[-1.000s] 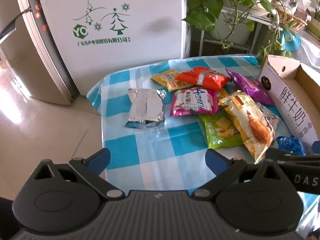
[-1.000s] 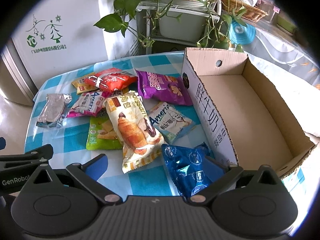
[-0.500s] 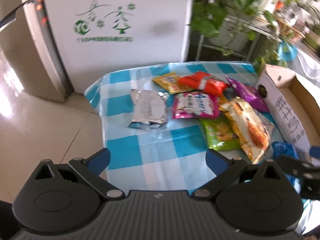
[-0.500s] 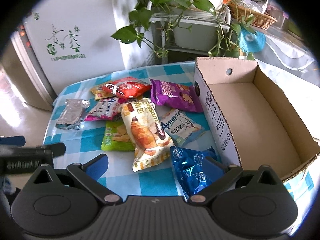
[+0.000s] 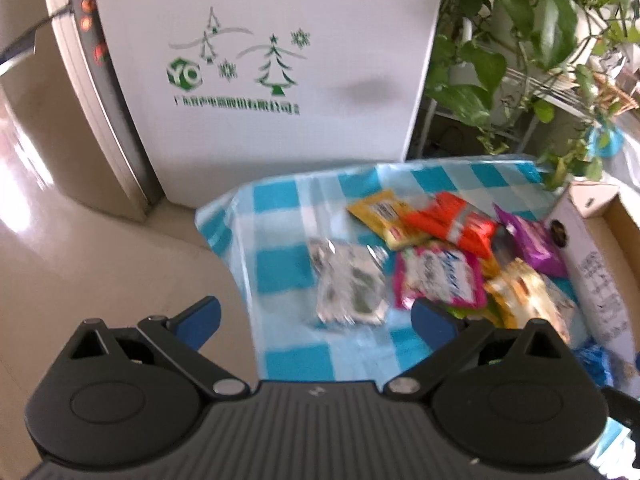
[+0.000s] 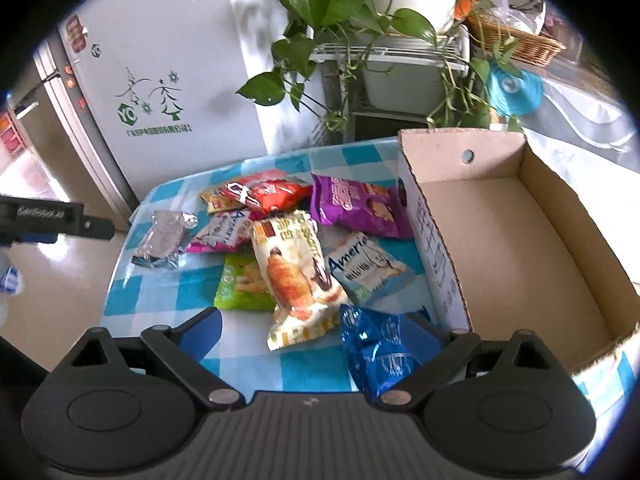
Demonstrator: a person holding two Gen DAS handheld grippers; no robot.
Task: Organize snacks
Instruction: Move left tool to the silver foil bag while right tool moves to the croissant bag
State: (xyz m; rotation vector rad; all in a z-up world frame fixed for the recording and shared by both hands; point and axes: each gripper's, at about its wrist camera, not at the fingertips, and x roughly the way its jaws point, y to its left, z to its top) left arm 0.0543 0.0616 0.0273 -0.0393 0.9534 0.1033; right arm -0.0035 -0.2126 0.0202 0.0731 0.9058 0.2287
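- Here, the snacks lie in a loose heap on the checked tablecloth (image 6: 168, 292), just left of the open cardboard box (image 6: 500, 240), whose long side runs away from the right wrist camera.
- The croissant bag (image 6: 296, 276) is the longest pack; its long axis runs from the near edge toward the far one, leaning slightly left at the top, and it overlaps the green pack (image 6: 240, 284).
- The blue foil bag (image 6: 380, 352) lies nearest the right gripper (image 6: 316, 332), its long axis pointing roughly away from the camera, right against the box's near corner.
- That bag sits at the inner side of the right finger (image 6: 424, 336), partly in front of it; the left finger (image 6: 200, 332) stands well apart from it over bare cloth.
- The right gripper's jaws are closing from a wide spread, and the pads do not press on the bag.
- The left gripper (image 5: 316, 320) is spread wide with nothing between its fingers; it hangs over the table's left edge.
- The silver foil pack (image 5: 350, 284), blurred, lies beyond the gap between those fingers, with the pink pack (image 5: 438, 276) just beside the right one.
- The purple bag (image 6: 356, 208) lies crosswise, touching the box wall.
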